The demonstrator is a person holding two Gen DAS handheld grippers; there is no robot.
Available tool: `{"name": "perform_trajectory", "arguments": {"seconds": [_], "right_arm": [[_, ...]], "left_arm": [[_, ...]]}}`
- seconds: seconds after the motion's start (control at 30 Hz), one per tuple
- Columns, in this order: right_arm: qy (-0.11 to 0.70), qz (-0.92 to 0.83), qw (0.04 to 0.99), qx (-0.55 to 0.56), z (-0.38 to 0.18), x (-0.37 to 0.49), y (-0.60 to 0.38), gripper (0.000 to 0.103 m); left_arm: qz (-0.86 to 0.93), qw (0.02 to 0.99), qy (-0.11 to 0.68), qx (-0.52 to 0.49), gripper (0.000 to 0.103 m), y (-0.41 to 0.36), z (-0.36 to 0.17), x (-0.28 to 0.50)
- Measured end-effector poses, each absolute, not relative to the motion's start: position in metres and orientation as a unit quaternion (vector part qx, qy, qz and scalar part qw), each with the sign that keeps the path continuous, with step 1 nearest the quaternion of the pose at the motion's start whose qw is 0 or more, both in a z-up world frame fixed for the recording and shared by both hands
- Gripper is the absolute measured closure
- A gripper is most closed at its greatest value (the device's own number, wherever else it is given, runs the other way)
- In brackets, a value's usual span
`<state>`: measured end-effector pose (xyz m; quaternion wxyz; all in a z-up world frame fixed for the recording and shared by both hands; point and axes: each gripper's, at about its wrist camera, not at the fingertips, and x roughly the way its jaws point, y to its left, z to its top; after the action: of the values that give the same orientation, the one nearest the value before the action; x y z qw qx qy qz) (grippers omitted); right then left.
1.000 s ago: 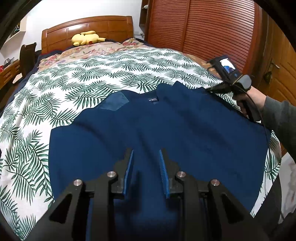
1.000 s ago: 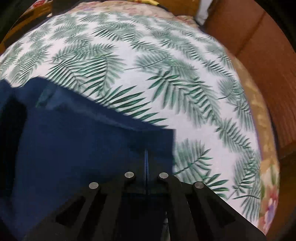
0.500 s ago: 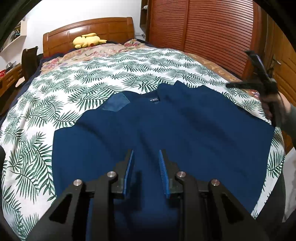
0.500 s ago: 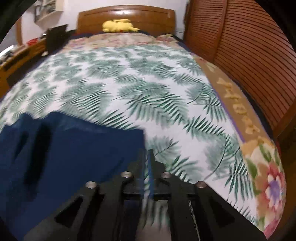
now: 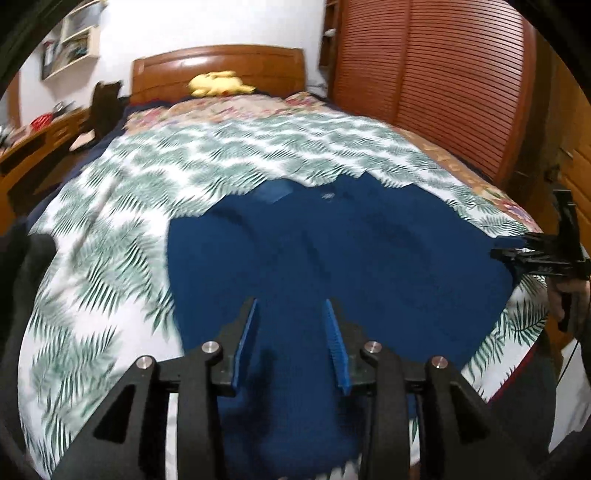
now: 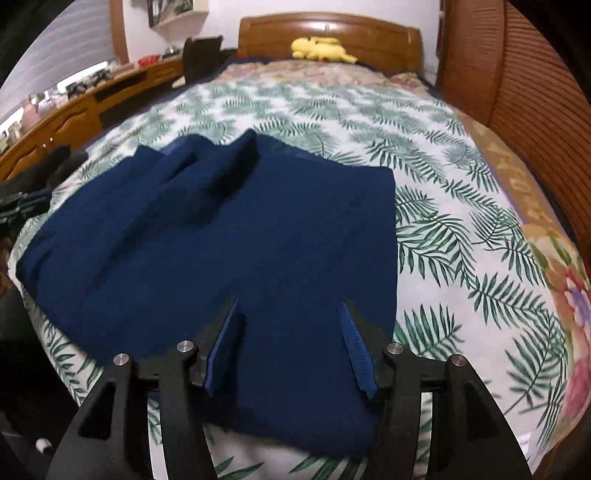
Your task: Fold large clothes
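A large navy blue garment lies spread on the leaf-print bedspread, its collar and label toward the headboard. In the right wrist view the same garment shows a folded ridge at its far left. My left gripper hovers over the garment's near part, its jaws opening with only cloth below, nothing pinched. My right gripper hangs above the garment's near right side, jaws opening wide, nothing between the blue pads. The right gripper also shows at the far right edge of the left wrist view, held by a hand.
A yellow plush toy rests by the wooden headboard. Slatted wooden wardrobe doors run along the right of the bed. A wooden desk with clutter and a dark chair stand to the left.
My right gripper let go of the garment's edge, opened wide and pulled back and up. My left gripper widened a little and moved left across the garment.
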<state>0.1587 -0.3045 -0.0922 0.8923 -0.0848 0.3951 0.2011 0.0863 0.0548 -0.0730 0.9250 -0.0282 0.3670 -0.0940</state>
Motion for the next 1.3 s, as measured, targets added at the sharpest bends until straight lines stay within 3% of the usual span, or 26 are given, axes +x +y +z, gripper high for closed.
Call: {"name": "perform_trajectory", "arguments": {"seconds": [0.2,0.37,0.77,1.3], "right_arm": [[0.372,0.218,0.896,-0.107,-0.095,0.145,-0.293,0.046],[0.403,0.213,0.884,-0.108,-0.115,0.150,-0.291,0.045],[0.346,0.210,0.910,-0.092,-0.132,0.136,-0.296,0.045],[0.335,0.213,0.914,-0.091,-0.133,0.133,-0.296,0.045]], "left_arm": [[-0.053,0.917,0.395,-0.036,0.067,0.069,-0.087,0.061],[-0.032,0.913,0.406,-0.042,0.066,0.074,-0.093,0.046],[-0.021,0.897,0.438,-0.053,0.064,0.080,-0.112,0.038],[-0.004,0.892,0.442,-0.093,0.059,0.084,-0.120,0.028]]}}
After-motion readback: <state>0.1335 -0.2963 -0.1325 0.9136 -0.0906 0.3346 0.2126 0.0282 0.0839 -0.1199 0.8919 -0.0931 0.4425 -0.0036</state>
